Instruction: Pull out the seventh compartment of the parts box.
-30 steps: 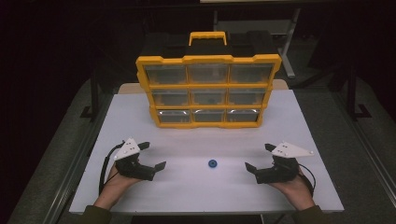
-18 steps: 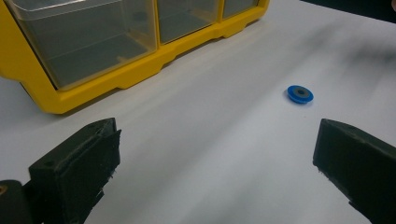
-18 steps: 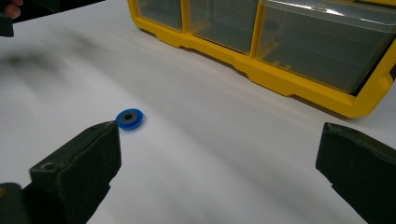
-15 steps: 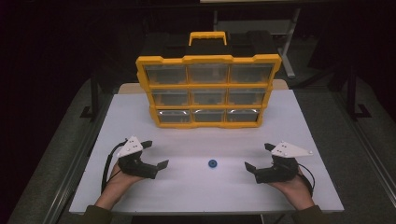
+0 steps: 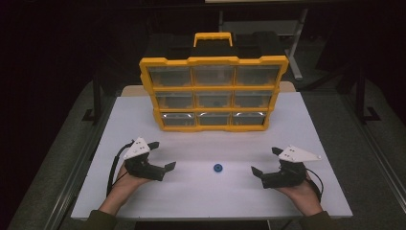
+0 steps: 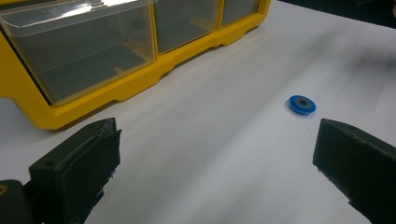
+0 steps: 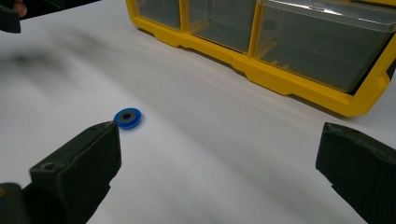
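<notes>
A small blue ring lies flat on the white table, midway between both grippers. My left gripper rests on the table to the ring's left, open and holding nothing. My right gripper is to its right, also open with nothing in it. In the left gripper view the blue ring lies ahead, near the right jaw of the wide-open left gripper. The right gripper view has the blue ring just past the left jaw of the right gripper.
A yellow drawer organizer with a black back, a top handle and clear drawers stands upright at the table's far side, and its bottom drawers look closed. The yellow organizer stands close ahead. Dark floor surrounds the table.
My left gripper has edged slightly to the right, towards the ring. The right gripper and the ring have stayed put.
</notes>
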A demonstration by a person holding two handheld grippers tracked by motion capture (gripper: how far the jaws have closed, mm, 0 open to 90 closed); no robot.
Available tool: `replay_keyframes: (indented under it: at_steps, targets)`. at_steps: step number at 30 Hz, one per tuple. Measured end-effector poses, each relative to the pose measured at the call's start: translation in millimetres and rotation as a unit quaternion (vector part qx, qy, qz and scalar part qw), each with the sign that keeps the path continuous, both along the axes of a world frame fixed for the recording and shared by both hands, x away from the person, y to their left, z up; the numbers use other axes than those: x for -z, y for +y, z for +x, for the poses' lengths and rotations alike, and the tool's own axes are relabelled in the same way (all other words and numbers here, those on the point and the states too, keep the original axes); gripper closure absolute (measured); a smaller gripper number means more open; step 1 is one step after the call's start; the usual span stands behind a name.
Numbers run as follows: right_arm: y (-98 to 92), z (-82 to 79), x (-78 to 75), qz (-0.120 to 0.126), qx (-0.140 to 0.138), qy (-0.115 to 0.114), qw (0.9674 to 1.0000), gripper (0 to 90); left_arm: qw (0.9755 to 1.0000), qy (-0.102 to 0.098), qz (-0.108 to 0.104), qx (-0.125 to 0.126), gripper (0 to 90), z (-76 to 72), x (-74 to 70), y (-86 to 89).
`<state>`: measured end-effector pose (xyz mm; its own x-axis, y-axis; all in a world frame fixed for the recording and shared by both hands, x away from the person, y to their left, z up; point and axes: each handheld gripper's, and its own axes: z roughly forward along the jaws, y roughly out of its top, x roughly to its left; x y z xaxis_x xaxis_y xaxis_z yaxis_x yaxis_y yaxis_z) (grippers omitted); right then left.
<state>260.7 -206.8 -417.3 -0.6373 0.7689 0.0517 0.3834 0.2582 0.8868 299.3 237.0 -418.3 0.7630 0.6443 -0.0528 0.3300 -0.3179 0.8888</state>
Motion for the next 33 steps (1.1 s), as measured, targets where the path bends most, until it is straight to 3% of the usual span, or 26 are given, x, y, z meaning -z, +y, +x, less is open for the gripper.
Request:
replay_keyframes:
  at_steps: [19, 33]
  targets:
    - [0.3, 1.5, 0.0, 0.001, -0.001, 0.000, 1.0000, 0.0, 1.0000, 0.002, -0.004, -0.007, 0.0, 8.7, -0.3, -7.0]
    - [0.3, 2.0, 0.3, 0.002, 0.000, 0.004, 1.0000, 0.0, 0.9999, -0.007, -0.004, -0.009, 0.0, 12.8, 1.3, -9.9]
